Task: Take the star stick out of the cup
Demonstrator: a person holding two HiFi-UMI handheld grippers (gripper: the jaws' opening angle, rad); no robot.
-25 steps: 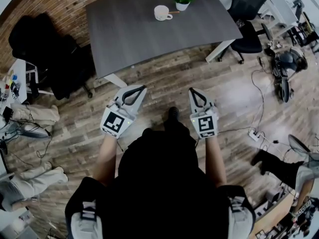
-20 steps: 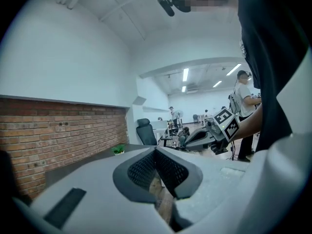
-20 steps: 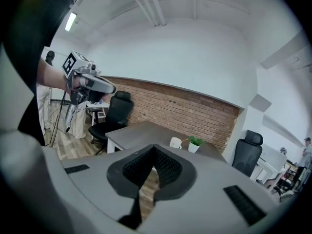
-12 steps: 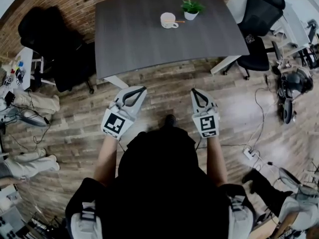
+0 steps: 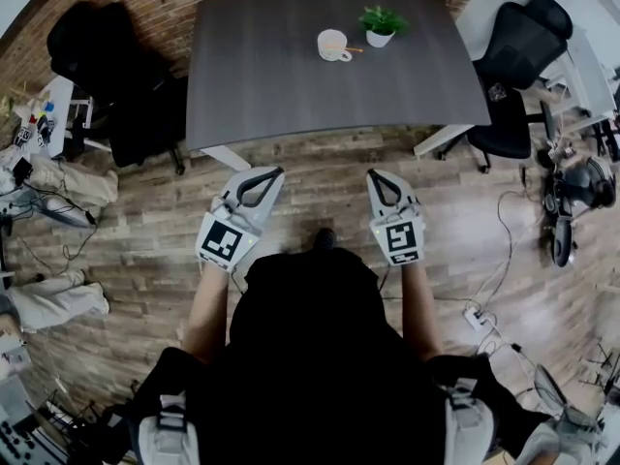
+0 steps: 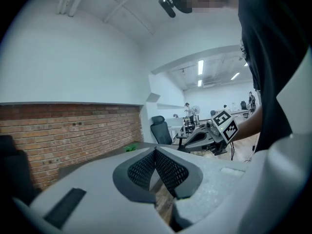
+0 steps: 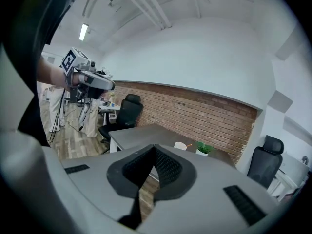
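A white cup (image 5: 332, 45) stands on the far part of the dark grey table (image 5: 262, 66), with a thin stick (image 5: 353, 49) poking out of it to the right; its star end is too small to make out. The right gripper view shows the cup (image 7: 181, 146) and stick (image 7: 189, 144) far beyond the jaws. My left gripper (image 5: 275, 172) and right gripper (image 5: 373, 174) hang over the wooden floor in front of the table, well short of the cup. Both are shut with nothing in them, pads pressed together (image 6: 155, 151) (image 7: 155, 147).
A small potted plant (image 5: 381, 22) sits just right of the cup. Black office chairs stand at the table's left (image 5: 107, 76) and right (image 5: 518, 51). Cables and a power strip (image 5: 475, 316) lie on the floor at right; a person's legs (image 5: 53, 298) show at left.
The head view has drifted, so the table, cup and plant now sit slightly further right and lower in frame. Both grippers stay shut in the same pose.
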